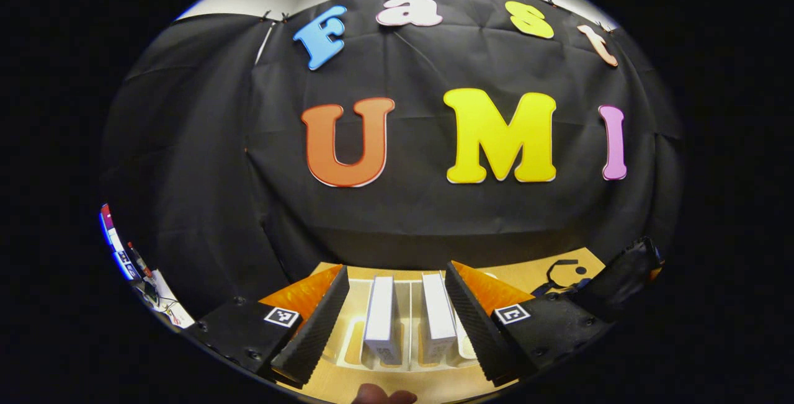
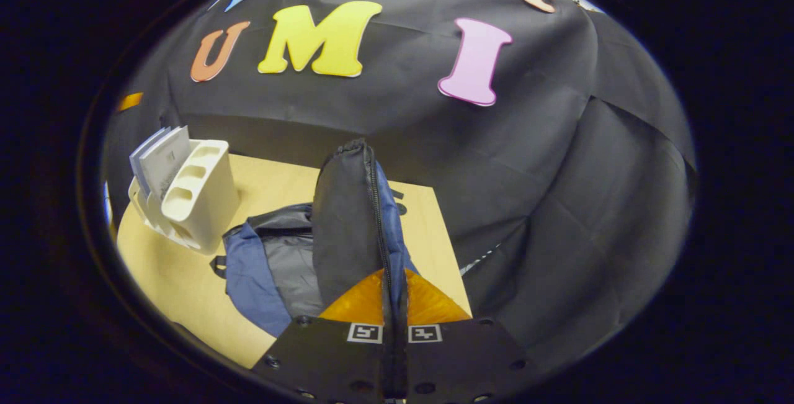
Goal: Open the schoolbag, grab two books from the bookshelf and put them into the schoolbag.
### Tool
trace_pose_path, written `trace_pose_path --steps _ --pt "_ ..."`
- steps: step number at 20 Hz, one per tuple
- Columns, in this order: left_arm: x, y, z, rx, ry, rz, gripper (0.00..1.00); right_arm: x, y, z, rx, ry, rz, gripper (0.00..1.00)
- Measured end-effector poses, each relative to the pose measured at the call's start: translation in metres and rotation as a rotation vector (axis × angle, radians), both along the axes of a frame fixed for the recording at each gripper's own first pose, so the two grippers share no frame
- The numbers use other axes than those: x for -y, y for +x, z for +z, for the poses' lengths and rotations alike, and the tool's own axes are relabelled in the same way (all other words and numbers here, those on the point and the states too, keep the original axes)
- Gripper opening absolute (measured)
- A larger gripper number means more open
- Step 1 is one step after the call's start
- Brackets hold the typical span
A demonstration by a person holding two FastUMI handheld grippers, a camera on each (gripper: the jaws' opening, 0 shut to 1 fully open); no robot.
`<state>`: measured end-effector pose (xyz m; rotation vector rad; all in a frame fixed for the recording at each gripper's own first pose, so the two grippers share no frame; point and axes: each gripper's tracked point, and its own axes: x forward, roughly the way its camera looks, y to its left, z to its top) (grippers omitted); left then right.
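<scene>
White, upright and thin, the two books (image 1: pixel 409 317) stand side by side in the slots of the cream plastic bookshelf rack (image 1: pixel 403 354), and they sit directly ahead of the left gripper (image 1: pixel 394 314), between its two fingers, which are spread wide apart with nothing in them. The books' spines run vertically and their flat faces are parallel to the fingers, so a straight advance toward the rack would put both books inside the gap; closing there looks feasible. The left gripper is clearly the nearer one to the rack.

To the rack's right on the pale wooden tabletop (image 2: pixel 186 280) lies the blue and grey fabric schoolbag (image 2: pixel 273 267). The right gripper (image 2: pixel 394 305) is clamped on the bag's raised black flap (image 2: pixel 344 218) along its zipper edge, holding the flap upright above the bag's body.
</scene>
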<state>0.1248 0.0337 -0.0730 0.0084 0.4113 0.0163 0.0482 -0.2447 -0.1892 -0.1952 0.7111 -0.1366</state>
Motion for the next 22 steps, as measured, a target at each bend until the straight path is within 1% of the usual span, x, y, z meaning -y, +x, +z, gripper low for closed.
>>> trace_pose_path --steps 2,5,7,9,10,13,15,17,18,20,21,22 --pt "0.017 0.010 -0.022 -0.115 -0.025 -0.046 0.98 0.011 0.003 -0.005 -0.006 0.019 -0.012 0.00" --pt "0.042 0.019 -0.070 -0.346 -0.054 -0.117 0.98 0.019 0.006 -0.011 -0.010 0.042 -0.024 0.00" --pt "0.042 0.014 -0.095 -0.501 -0.063 -0.146 0.98 0.026 0.006 -0.014 -0.014 0.051 -0.034 0.00" --pt "0.039 0.015 -0.113 -0.618 -0.066 -0.159 0.99 0.029 0.004 -0.015 -0.016 0.076 -0.051 0.00" --pt "0.037 0.015 -0.119 -0.665 -0.046 -0.154 0.99 0.031 0.003 -0.017 -0.018 0.080 -0.056 0.00" --pt "0.042 0.013 -0.141 -0.777 -0.013 -0.172 0.99 0.033 0.002 -0.017 -0.018 0.086 -0.058 0.00" --pt "0.044 0.011 -0.152 -0.853 -0.014 -0.168 0.98 0.034 0.000 -0.017 -0.019 0.088 -0.057 0.00" --pt "0.045 0.003 -0.165 -0.936 -0.036 -0.145 0.98 0.035 -0.001 -0.018 -0.022 0.095 -0.066 0.00" --pt "0.045 -0.002 -0.170 -0.978 -0.049 -0.133 0.96 0.036 -0.001 -0.018 -0.023 0.103 -0.072 0.00" --pt "0.046 -0.006 -0.178 -1.032 -0.059 -0.115 0.96 0.036 0.000 -0.021 -0.027 0.108 -0.078 0.00" --pt "0.045 -0.005 -0.182 -1.043 -0.053 -0.108 0.95 0.035 0.001 -0.021 -0.026 0.110 -0.078 0.00" --pt "0.038 -0.003 -0.184 -1.052 -0.027 -0.094 0.95 0.035 0.000 -0.021 -0.026 0.111 -0.077 0.00"
